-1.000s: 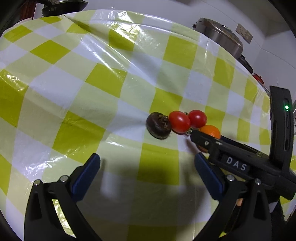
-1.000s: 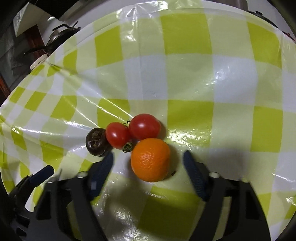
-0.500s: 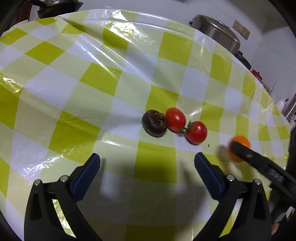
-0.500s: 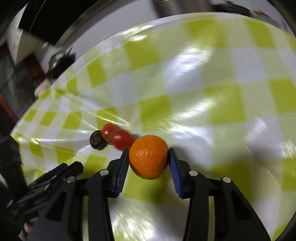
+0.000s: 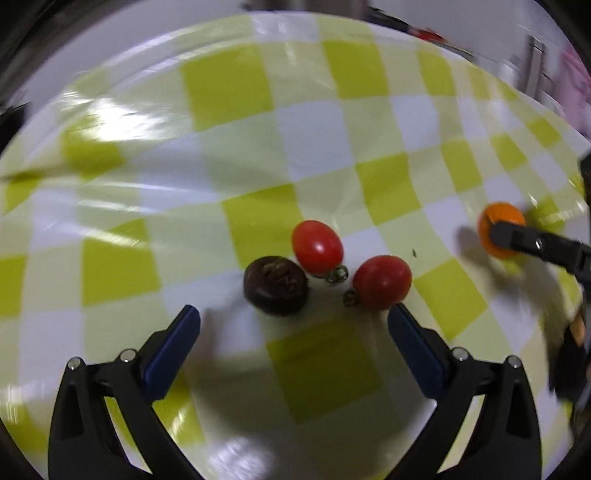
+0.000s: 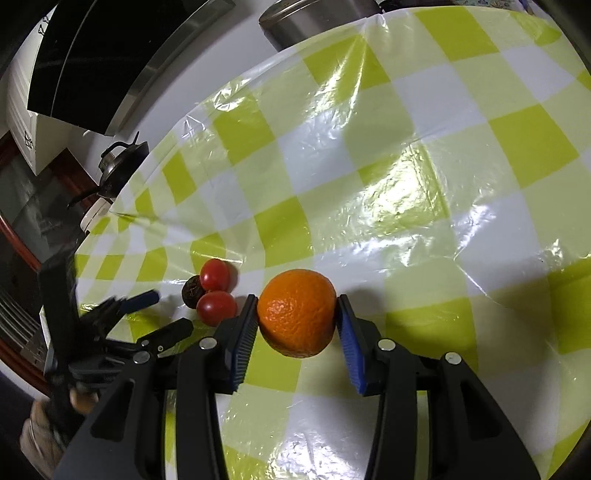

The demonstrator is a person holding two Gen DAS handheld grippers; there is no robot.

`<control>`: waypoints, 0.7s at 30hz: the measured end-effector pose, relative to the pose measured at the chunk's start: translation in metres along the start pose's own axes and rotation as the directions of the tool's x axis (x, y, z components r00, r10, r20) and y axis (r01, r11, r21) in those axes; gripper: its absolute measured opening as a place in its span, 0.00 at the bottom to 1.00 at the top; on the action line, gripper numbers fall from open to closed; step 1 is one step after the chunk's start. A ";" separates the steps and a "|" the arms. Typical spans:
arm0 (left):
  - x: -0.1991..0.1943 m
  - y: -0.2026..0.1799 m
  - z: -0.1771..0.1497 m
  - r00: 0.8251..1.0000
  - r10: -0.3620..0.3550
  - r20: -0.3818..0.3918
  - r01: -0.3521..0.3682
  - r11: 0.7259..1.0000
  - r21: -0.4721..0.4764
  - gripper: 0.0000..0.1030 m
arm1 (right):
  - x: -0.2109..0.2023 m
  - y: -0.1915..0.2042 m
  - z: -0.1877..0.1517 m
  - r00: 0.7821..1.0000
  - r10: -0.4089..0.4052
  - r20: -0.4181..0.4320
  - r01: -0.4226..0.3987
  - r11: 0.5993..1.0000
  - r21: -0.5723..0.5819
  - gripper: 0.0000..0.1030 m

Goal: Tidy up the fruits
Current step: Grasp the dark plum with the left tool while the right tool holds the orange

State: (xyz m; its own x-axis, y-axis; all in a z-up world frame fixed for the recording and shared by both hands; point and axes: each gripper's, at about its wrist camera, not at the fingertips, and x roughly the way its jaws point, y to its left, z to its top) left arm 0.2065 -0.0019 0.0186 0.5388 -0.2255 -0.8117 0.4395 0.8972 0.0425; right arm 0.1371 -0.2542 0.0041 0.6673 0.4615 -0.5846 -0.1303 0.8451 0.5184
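Right now your right gripper (image 6: pixel 298 325) has its two blue-padded fingers (image 6: pixel 242 341) pressed against either side of an orange (image 6: pixel 297 312), which fills the gap between them. In the right wrist view the orange sits at the centre, over a tablecloth (image 6: pixel 424 177) of yellow-green and white checks with a glossy plastic sheen.

Your left gripper (image 5: pixel 293 349) has its fingers spread wide with nothing between them, just above the cloth. Just beyond its fingertips, at about twelve o'clock in the left wrist view, lie three small fruits close together: a dark brown, wrinkled round fruit (image 5: pixel 276 285) nearest the left finger, a red tomato (image 5: pixel 317 246) touching it from behind, and a second red tomato (image 5: pixel 382 281) slightly apart, near the right fingertip. Both tomatoes have small green stems.

From the left wrist view, the orange appears at three o'clock, well apart from the three fruits. A metal pot (image 6: pixel 314 18) stands past the cloth's far edge at twelve o'clock in the right wrist view.
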 end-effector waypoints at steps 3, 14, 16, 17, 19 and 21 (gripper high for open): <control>0.013 0.007 0.004 0.999 -0.007 -0.046 0.010 0.997 0.081 0.91 | 0.002 -0.003 0.000 1.000 0.011 -0.005 -0.011 1.000 0.021 0.42; 0.031 0.020 0.017 0.999 -0.043 -0.028 0.046 0.995 0.092 0.48 | -0.001 -0.006 -0.001 1.000 0.017 -0.010 -0.017 1.000 0.020 0.42; 0.033 0.013 0.020 0.998 -0.058 -0.025 0.060 0.995 0.083 0.42 | -0.001 -0.006 -0.002 1.000 0.020 -0.008 -0.020 1.000 0.022 0.42; 0.032 0.011 0.020 0.999 -0.047 -0.020 0.048 0.995 0.088 0.42 | -0.002 -0.006 -0.002 1.000 0.022 -0.006 -0.022 1.000 0.022 0.42; 0.027 0.006 0.014 1.000 -0.025 -0.005 0.025 0.996 0.088 0.41 | -0.003 -0.006 -0.002 1.000 0.028 -0.002 -0.028 0.999 0.021 0.42; 0.019 0.005 0.006 1.000 -0.001 0.019 0.000 0.998 0.070 0.41 | -0.004 -0.007 -0.002 0.999 0.034 0.000 -0.034 0.999 0.022 0.42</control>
State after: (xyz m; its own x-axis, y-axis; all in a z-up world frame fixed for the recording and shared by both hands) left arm 0.2231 -0.0037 0.0073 0.5515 -0.2336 -0.8008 0.4887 0.8685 0.0833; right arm 0.1340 -0.2613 0.0011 0.6623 0.4897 -0.5670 -0.1364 0.8229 0.5515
